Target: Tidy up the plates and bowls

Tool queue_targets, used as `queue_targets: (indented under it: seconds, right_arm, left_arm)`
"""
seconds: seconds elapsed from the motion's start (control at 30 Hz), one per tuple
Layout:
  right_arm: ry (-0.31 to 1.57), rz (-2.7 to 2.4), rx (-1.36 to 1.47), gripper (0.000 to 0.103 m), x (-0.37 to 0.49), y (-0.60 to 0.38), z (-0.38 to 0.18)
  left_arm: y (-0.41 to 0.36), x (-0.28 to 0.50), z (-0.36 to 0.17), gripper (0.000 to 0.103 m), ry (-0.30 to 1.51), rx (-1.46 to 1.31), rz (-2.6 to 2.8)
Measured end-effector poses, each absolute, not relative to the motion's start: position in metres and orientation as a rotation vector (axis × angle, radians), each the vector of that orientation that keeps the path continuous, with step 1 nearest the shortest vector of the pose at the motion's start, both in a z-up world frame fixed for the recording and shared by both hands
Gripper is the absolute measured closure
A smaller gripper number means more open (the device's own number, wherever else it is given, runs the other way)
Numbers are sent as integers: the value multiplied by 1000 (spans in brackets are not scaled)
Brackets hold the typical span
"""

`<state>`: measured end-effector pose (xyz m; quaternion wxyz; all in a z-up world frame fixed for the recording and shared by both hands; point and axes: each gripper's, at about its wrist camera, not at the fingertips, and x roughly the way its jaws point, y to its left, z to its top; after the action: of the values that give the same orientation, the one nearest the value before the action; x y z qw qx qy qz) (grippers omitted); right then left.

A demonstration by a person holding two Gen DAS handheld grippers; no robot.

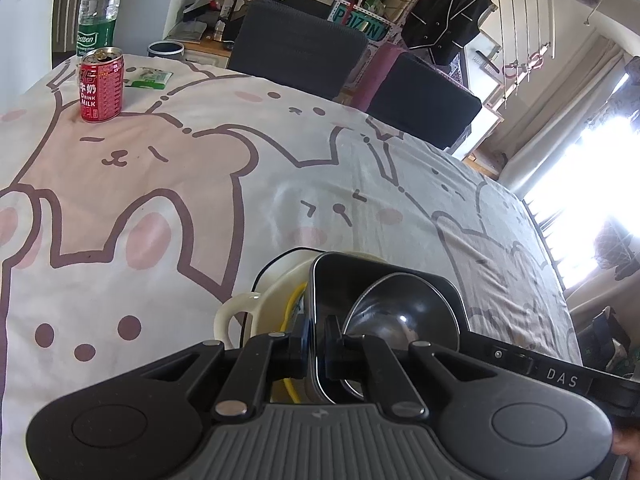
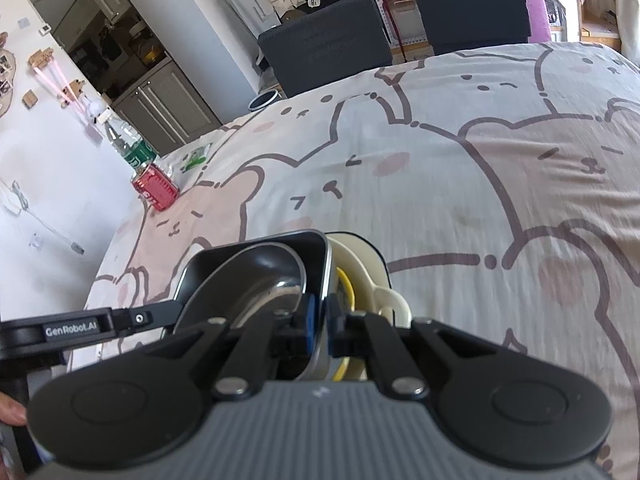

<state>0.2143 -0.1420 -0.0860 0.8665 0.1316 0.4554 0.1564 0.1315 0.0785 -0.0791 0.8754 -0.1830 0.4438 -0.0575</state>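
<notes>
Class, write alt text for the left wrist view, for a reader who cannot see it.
The left gripper is shut on the rim of a square metal tray that holds a round metal bowl, with a cream handled dish beside it. Beyond, a red milk can and a water bottle stand on the bear-print tablecloth.

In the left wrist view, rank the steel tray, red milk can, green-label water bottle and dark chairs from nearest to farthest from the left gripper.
1. Steel tray: its rim is clamped in the left gripper.
2. Red milk can: far left on the tablecloth.
3. Water bottle: just behind the can, at the table's far edge.
4. Dark chairs: beyond the table's far side, upper centre.
</notes>
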Motion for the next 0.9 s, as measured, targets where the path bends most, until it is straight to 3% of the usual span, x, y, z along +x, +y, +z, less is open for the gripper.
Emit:
queue_targets:
  seconds: [0.9]
  right_arm:
    - [989, 324, 270, 93, 215, -141, -92]
  left_arm:
    - [80, 128, -81, 95, 938, -395, -119]
